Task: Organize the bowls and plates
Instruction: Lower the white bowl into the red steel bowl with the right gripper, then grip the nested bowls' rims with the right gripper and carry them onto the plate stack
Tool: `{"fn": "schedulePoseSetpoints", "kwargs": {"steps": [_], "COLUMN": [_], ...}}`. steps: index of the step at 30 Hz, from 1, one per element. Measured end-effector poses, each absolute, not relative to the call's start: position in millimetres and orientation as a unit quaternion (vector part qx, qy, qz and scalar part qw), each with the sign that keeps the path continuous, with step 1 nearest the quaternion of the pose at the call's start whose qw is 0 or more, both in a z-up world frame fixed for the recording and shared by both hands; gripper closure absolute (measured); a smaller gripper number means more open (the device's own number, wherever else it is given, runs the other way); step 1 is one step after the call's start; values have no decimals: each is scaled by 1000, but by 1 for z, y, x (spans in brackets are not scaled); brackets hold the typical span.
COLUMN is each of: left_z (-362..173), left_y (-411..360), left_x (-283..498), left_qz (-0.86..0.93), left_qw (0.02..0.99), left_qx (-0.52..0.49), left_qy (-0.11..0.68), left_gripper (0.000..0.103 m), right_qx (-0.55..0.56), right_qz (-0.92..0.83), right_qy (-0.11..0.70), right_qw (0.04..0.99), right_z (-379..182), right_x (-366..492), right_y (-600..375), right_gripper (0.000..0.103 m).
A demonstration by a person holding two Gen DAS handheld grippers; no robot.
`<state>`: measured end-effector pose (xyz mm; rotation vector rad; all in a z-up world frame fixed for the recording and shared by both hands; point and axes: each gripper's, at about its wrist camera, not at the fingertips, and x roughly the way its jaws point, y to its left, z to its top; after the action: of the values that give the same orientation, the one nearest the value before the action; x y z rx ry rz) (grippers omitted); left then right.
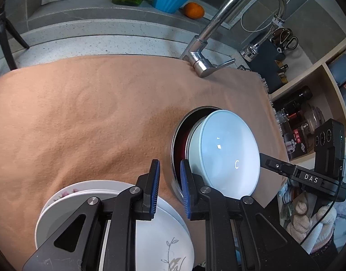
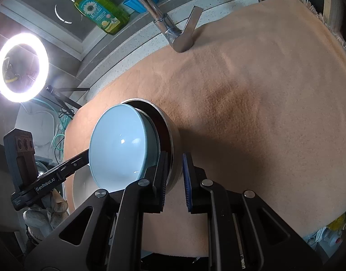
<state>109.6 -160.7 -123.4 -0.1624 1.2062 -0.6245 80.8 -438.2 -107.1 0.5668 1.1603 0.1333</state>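
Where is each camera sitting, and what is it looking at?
Left wrist: rides the left gripper, looking down past its fingers at the plates and bowl stack; the right gripper pokes in.
Right wrist: rides the right gripper, looking down at the bowl stack; the left gripper pokes in.
Shared: blue bowl, faucet, orange cloth.

A soft, fuzzy peach cloth [image 1: 94, 113] lies under the shiny, smooth pale blue bowl [image 1: 227, 155]. Behind the cloth stands a shiny silver metal tap [image 1: 209, 36].

pale blue bowl [image 1: 227, 155] | white floral plates [image 1: 150, 230] | peach cloth [image 1: 94, 117]
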Motion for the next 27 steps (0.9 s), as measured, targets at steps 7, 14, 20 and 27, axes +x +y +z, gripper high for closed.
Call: {"fn": "schedulePoseSetpoints", "kwargs": {"steps": [7, 14, 20, 27], "left_z": [-126, -130, -129, -128], "left_y": [-162, -162, -165, -167], "left_x": [111, 112, 113, 112], "left_qz": [-289, -292, -296, -297], "left_qw": [772, 765, 765, 766], "left_qx": [-74, -84, -83, -81], "left_qy": [560, 567, 566, 564], "left_gripper": [87, 87, 93, 93], "right_qx": [259, 260, 254, 254], "right_qz": [66, 67, 66, 65], "right_qy": [547, 553, 555, 555], "right_qw": [793, 789, 789, 789], "right_z": [-112, -117, -116, -116], "right_x": [86, 89, 90, 90], "right_y": [-433, -431, -429, -429], "right_gripper": [90, 90, 92, 92]}}
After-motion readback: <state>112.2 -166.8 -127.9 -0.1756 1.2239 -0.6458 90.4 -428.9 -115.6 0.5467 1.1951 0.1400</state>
